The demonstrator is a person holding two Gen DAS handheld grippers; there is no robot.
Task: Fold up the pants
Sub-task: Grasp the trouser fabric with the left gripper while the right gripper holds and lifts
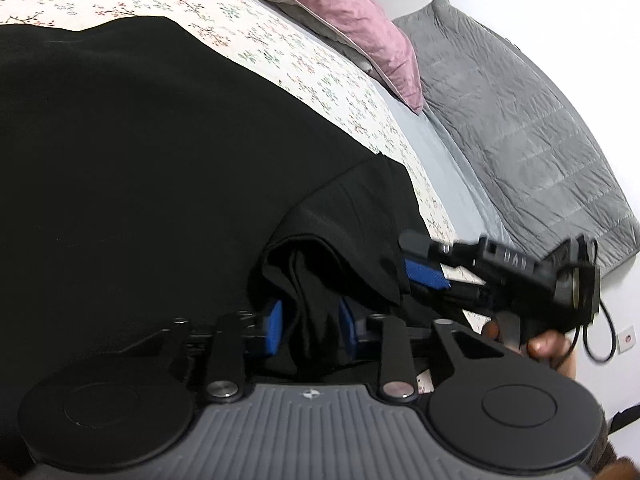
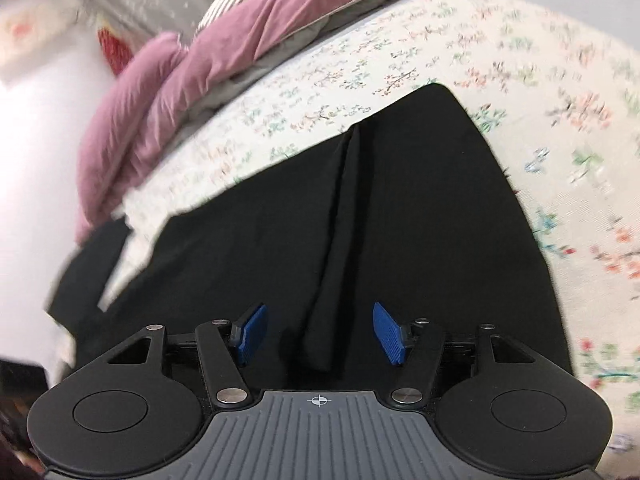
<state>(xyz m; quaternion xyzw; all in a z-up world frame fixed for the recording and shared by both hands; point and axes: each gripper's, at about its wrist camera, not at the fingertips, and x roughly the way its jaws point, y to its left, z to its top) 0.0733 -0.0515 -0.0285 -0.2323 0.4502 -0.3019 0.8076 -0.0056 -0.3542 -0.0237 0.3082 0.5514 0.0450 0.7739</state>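
Note:
Black pants (image 1: 140, 160) lie spread on a floral bedsheet (image 1: 280, 52). In the left wrist view my left gripper (image 1: 310, 326) has its blue pads close together with a bunched fold of the pants pinched between them. My right gripper (image 1: 424, 270) shows there too, at the pants' right edge, one blue pad visible against the fabric. In the right wrist view the right gripper (image 2: 320, 334) is open, blue pads wide apart, with a ridge of the black pants (image 2: 360, 220) running between them, untouched by the pads.
A pink duvet (image 1: 352, 28) and a grey quilted blanket (image 1: 520, 128) lie beyond the pants. The pink duvet (image 2: 180, 80) also shows in the right wrist view, with a white wall to the left. A hand holds the right gripper's handle (image 1: 544, 346).

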